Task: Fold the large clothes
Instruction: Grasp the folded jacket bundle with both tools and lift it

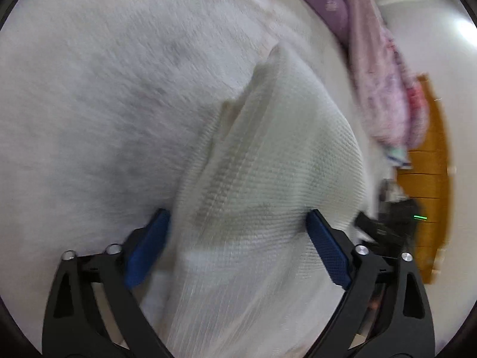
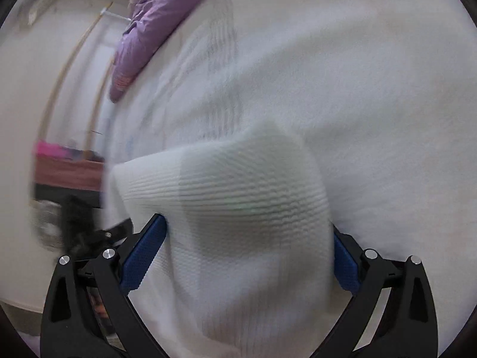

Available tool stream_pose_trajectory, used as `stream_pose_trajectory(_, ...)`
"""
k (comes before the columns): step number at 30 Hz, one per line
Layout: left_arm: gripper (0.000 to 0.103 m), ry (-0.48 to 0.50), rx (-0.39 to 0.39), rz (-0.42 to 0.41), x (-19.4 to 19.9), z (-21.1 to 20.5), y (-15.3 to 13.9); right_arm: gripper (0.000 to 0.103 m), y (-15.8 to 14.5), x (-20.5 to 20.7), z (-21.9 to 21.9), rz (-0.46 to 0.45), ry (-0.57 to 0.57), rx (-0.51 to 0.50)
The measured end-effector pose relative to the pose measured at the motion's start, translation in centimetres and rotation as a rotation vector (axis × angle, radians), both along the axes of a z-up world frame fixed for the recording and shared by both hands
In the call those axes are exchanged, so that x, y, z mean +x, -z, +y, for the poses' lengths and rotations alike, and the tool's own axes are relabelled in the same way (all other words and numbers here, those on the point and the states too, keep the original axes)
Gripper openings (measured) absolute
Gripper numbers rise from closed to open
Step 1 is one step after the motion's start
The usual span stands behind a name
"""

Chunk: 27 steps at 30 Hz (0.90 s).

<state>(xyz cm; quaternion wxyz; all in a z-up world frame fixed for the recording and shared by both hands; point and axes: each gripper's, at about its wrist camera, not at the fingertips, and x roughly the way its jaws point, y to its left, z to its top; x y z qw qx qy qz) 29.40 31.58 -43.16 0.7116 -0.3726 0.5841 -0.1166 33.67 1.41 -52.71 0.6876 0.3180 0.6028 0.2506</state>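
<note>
A white knit garment bunches between the spread pads of the left tool and right tool, blocking both views. It lies over a white fuzzy blanket; a purple quilt sits beyond.

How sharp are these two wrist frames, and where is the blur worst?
Left wrist: white knit garment near the fingers shows its weave; bedding and the purple cloth smear. Right wrist: garment ribs readable, left background streaked. Both bend at the fisheye rim.
</note>
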Motion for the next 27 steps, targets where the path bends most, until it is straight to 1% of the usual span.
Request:
stream_pose_trajectory(1,0.094,0.000,-0.020,-0.020,-0.2,0.0,0.1,0.097,0.0,-0.4,-0.3,-0.026,0.024,0.022)
stream_pose_trajectory(2,0.094,0.025,-0.063,-0.041,-0.5,0.1,0.2,0.097,-0.1,-0.7,-0.4,-0.046,0.018,0.026)
stream_pose_trajectory(3,0.094,0.050,-0.110,-0.035,-0.9,0.2,0.5,0.097,-0.3,-1.1,-0.2,-0.063,-0.007,0.024)
stream_pose_trajectory(4,0.094,0.070,-0.164,-0.022,-1.4,0.3,0.9,0.097,-0.3,-1.6,0.1,-0.041,-0.044,0.040)
stream_pose_trajectory(5,0.094,0.088,-0.219,-0.012,-2.1,0.3,1.2,0.097,-0.1,-2.1,0.4,-0.006,-0.064,0.077)
stream_pose_trajectory(8,0.096,0.123,-0.295,0.008,-3.1,0.4,1.8,0.097,0.5,-3.8,0.1,0.077,-0.093,0.164)
stream_pose_trajectory(10,0.096,0.119,-0.361,0.033,-3.4,0.5,2.3,0.097,1.3,-5.0,-0.1,0.142,-0.095,0.232)
stream_pose_trajectory(11,0.096,0.115,-0.399,0.057,-3.5,0.6,2.6,0.097,1.5,-5.5,-0.3,0.162,-0.082,0.262)
stream_pose_trajectory(12,0.095,0.115,-0.444,0.097,-3.8,0.5,3.1,0.096,1.9,-6.3,-0.5,0.206,-0.067,0.301)
stream_pose_trajectory(13,0.095,0.123,-0.472,0.124,-4.2,0.3,3.5,0.096,2.1,-7.0,-0.6,0.241,-0.067,0.318)
stream_pose_trajectory(14,0.095,0.142,-0.485,0.128,-4.7,0.0,3.6,0.096,2.5,-7.8,-0.3,0.281,-0.084,0.326)
stream_pose_trajectory(15,0.095,0.157,-0.491,0.136,-4.7,-0.3,3.8,0.096,2.6,-9.2,0.3,0.301,-0.125,0.312)
stream_pose_trajectory(16,0.096,0.175,-0.496,0.161,-5.0,-0.7,4.0,0.095,1.9,-9.9,0.7,0.253,-0.157,0.273)
stream_pose_trajectory(17,0.096,0.197,-0.489,0.189,-5.4,-1.3,4.1,0.096,1.4,-10.5,1.1,0.229,-0.176,0.238)
stream_pose_trajectory(19,0.096,0.241,-0.467,0.202,-5.7,-2.3,4.1,0.096,1.4,-11.3,1.7,0.263,-0.170,0.189)
stream_pose_trajectory(20,0.095,0.258,-0.444,0.193,-5.7,-2.7,3.9,0.096,1.4,-11.6,1.8,0.270,-0.151,0.177)
stream_pose_trajectory(21,0.095,0.262,-0.399,0.174,-5.5,-3.3,3.7,0.096,1.2,-11.6,1.8,0.259,-0.132,0.163)
stream_pose_trajectory(22,0.094,0.245,-0.356,0.163,-5.4,-3.7,3.4,0.095,1.1,-11.7,2.0,0.248,-0.107,0.132)
stream_pose_trajectory(23,0.094,0.227,-0.332,0.155,-5.4,-3.9,3.2,0.093,0.9,-11.7,2.3,0.247,-0.093,0.092)
stream_pose_trajectory(24,0.084,0.206,-0.283,0.153,-5.4,-4.2,2.7,0.082,0.7,-11.5,2.5,0.256,-0.085,0.055)
stream_pose_trajectory(25,0.064,0.198,-0.211,0.170,-5.5,-4.2,2.3,0.069,0.4,-11.4,2.4,0.291,-0.054,0.003)
stream_pose_trajectory(26,0.058,0.182,-0.193,0.180,-5.6,-4.2,2.0,0.063,0.0,-11.4,2.0,0.316,-0.019,-0.015)
stream_pose_trajectory(27,0.045,0.133,-0.209,0.181,-5.9,-3.8,1.4,0.051,-0.6,-11.4,1.9,0.314,-0.001,-0.020)
